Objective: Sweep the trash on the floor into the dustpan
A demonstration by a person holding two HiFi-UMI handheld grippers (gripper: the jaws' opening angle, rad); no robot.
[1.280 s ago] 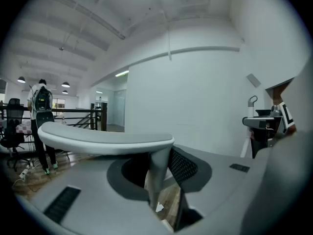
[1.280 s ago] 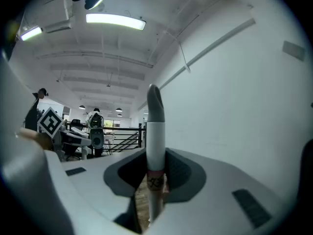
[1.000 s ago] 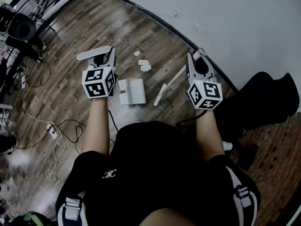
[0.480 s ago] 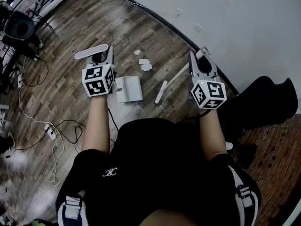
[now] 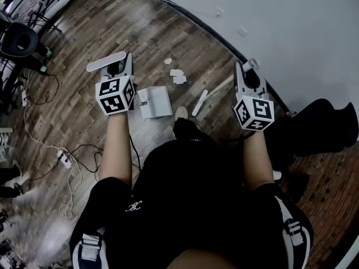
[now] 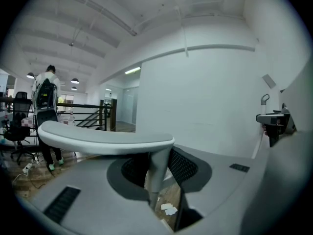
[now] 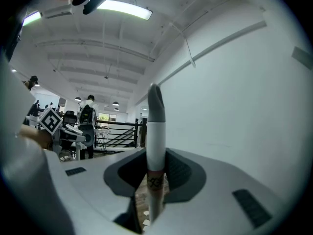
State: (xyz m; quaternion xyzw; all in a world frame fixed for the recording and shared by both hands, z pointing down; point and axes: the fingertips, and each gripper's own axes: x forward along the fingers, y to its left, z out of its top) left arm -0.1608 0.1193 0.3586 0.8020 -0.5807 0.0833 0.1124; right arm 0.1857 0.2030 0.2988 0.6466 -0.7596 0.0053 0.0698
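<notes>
Closest to the person, one shoe [image 5: 180, 114] is set forward on the wooden floor [image 5: 84, 111], toe between the two tools. Just beyond it to the left, the white dustpan [image 5: 156, 103] sits low on the boards. Its long upright handle [image 5: 105, 62] rises into the left gripper [image 5: 122, 69], whose jaws are closed on the stem just under the flat top grip.

To the right of the pan is the head of the broom [image 5: 199, 102], near it but apart from it. I can't tell whether the bristles touch the floor. Its pole [image 7: 155, 131] slants up into the right gripper [image 5: 249, 74], whose jaws are clamped tight around it with the pole's grey tip standing above them.

Farther out lie the bits of trash: a small cluster of white paper scraps [image 5: 178, 76] just past the far corner of the pan, and a lone scrap [image 5: 168, 61] a little beyond those. None of it is in the pan. The white wall [image 5: 291, 32] curves round behind.

To my eye this is the lining-up stage, with both tools in hand and no sweeping stroke landed. The broom head sits on the near side of the paper, so the next move would be to reach it out past the scraps and draw them back. The left hand would need to keep the pan's lip flat on the boards and facing the scraps. Paper that light may skid past the lip.
</notes>
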